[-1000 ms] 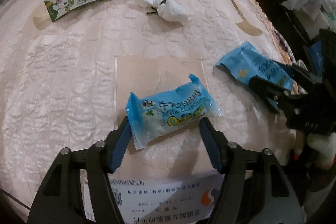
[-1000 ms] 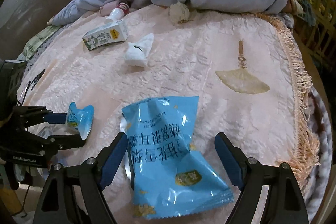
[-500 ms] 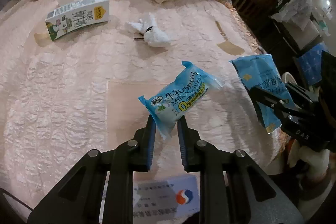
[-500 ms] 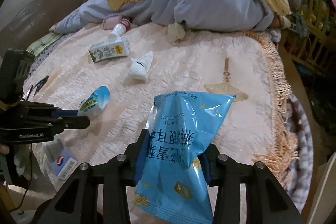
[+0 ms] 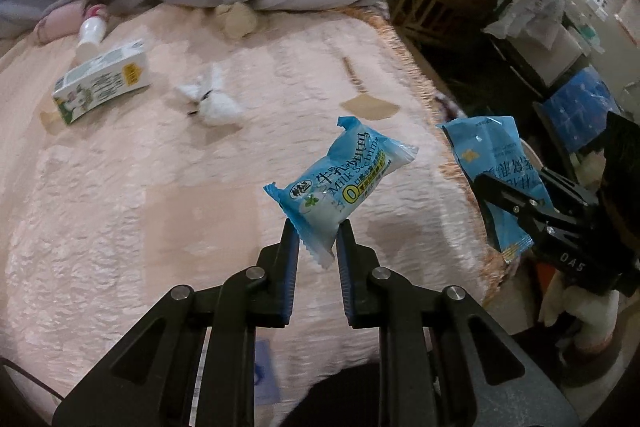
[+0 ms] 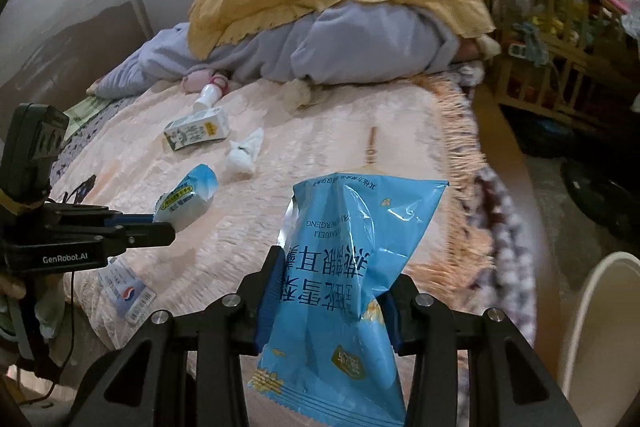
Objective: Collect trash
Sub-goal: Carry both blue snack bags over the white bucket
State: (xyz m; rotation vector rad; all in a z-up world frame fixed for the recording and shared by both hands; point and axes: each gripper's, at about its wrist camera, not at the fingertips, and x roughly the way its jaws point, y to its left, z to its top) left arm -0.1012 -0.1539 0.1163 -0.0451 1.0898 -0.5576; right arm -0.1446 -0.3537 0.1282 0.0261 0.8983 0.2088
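My left gripper [image 5: 317, 235] is shut on a small blue and white milk snack wrapper [image 5: 340, 183] and holds it above the pink bedspread [image 5: 120, 195]. The wrapper also shows in the right wrist view [image 6: 186, 199]. My right gripper [image 6: 326, 281] is shut on a large blue snack bag [image 6: 352, 267], lifted off the bed near its right edge; the bag shows in the left wrist view [image 5: 492, 171] too. A milk carton [image 5: 100, 87], a crumpled white tissue [image 5: 212, 103] and a small white bottle [image 5: 90, 31] lie on the bed farther back.
Yellow and grey bedding [image 6: 340, 7] is piled at the head of the bed. A printed paper slip [image 6: 128, 291] lies at the near edge. A wooden crib [image 6: 560, 39] stands to the right. A white rounded rim [image 6: 600, 307] shows at lower right.
Both grippers closed on their wrappers and lifted them off the bedspread. Both have since risen higher and drawn back toward the bed's near right edge.
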